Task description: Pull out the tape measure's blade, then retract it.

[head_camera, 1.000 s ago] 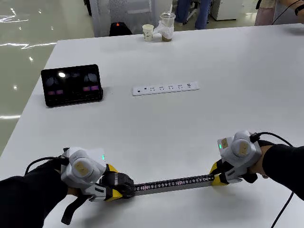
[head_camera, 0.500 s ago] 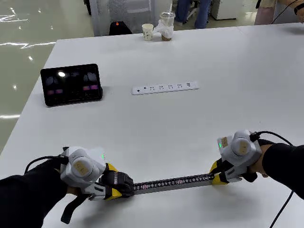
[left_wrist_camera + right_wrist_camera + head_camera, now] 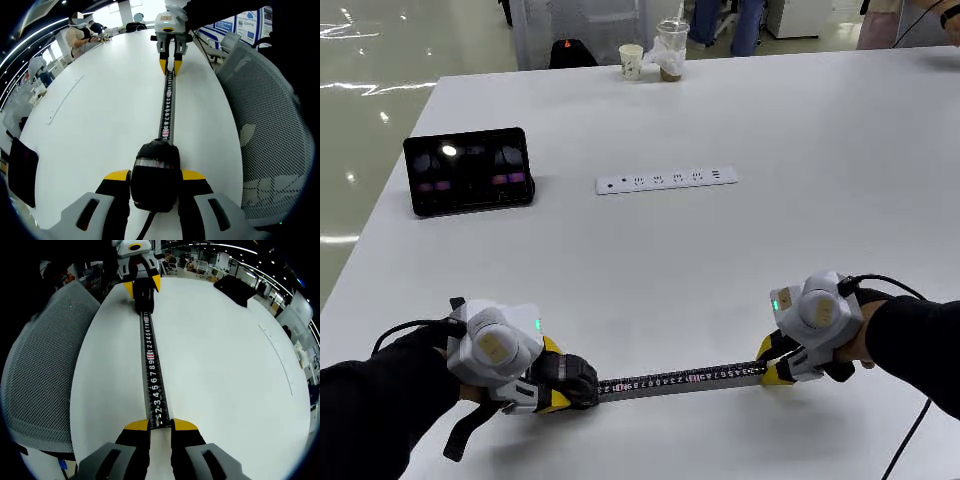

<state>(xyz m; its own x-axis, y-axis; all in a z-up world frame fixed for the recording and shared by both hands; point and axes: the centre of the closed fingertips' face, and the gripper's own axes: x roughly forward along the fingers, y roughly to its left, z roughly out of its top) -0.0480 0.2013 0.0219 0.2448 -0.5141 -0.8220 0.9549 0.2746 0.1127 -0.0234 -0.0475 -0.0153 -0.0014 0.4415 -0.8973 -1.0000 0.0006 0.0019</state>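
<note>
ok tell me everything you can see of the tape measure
The tape measure has a rounded black case, clamped between the yellow-tipped jaws of the left gripper. Its dark blade, printed with pale numerals, is drawn out and runs straight and low along the white table. The right gripper pinches the blade's end. Whether the blade touches the table is unclear.

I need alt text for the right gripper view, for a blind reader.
The right gripper clamps the end of a tape measure's blade, which runs across a white table to its black case, held in the left gripper. A grey mesh chair back is at the left.
</note>
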